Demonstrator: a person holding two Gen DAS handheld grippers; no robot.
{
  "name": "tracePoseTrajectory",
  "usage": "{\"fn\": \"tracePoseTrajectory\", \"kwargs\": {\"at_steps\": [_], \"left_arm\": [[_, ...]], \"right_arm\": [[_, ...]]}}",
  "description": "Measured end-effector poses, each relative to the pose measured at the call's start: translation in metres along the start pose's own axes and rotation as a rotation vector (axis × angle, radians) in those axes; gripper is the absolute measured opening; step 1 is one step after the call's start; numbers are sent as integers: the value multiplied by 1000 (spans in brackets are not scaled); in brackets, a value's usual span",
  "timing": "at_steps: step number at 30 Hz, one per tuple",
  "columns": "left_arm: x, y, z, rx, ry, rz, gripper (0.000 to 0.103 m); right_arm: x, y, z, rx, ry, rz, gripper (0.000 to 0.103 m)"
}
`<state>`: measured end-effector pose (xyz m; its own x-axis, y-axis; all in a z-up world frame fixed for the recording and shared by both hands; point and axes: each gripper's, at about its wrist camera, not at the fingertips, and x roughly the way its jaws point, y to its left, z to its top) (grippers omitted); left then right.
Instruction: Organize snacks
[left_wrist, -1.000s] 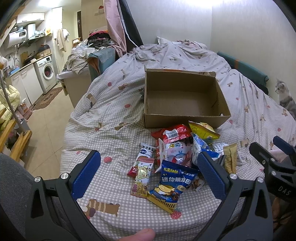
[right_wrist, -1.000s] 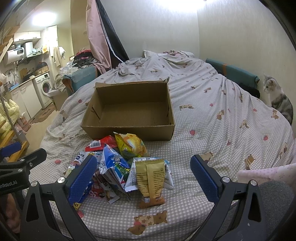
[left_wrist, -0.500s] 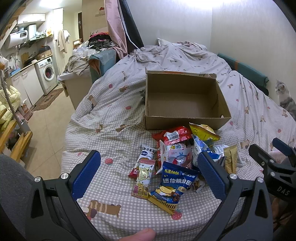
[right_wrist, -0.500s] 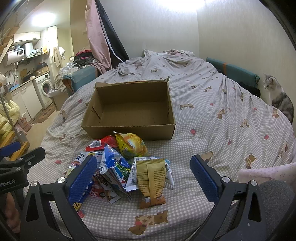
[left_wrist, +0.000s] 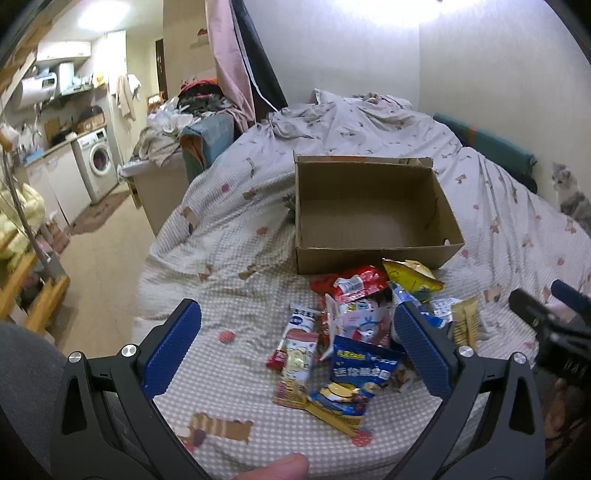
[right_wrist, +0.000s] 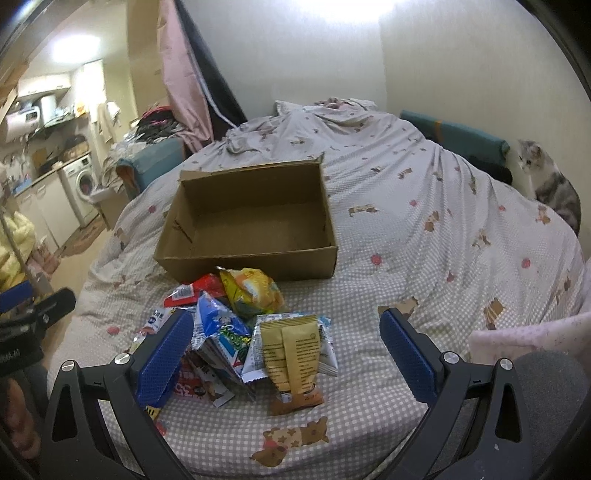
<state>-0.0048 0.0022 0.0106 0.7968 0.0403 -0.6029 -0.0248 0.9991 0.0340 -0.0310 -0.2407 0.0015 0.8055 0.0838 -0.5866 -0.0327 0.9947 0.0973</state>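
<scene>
Right wrist view alone: tan packet's full back; both tongs apart, empty.

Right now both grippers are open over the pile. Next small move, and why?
Probably ease the right gripper down onto the tan packet. It lies on top of the pile, nearest that gripper and already between its open fingers, with nothing over it. The box just behind is empty, so the carry is short. The left gripper can wait above the blue packet.
</scene>
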Motion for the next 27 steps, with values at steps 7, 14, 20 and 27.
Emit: {"fn": "tracePoseTrajectory", "kwargs": {"at_steps": [7,14,20,27], "left_arm": [[6,4,-4,-46,50,-15,103],[8,5,-5,-45,63,-5,103],[21,8,-8,-50,143,-6,103],[69,17,-39,-96,439,-78,103]], "right_arm": [[3,-1,1,13,12,10,103],[6,-4,1,35,24,26,103],[8,-4,0,30,37,25,103],[16,-12,0,62,83,-4,103]]}}
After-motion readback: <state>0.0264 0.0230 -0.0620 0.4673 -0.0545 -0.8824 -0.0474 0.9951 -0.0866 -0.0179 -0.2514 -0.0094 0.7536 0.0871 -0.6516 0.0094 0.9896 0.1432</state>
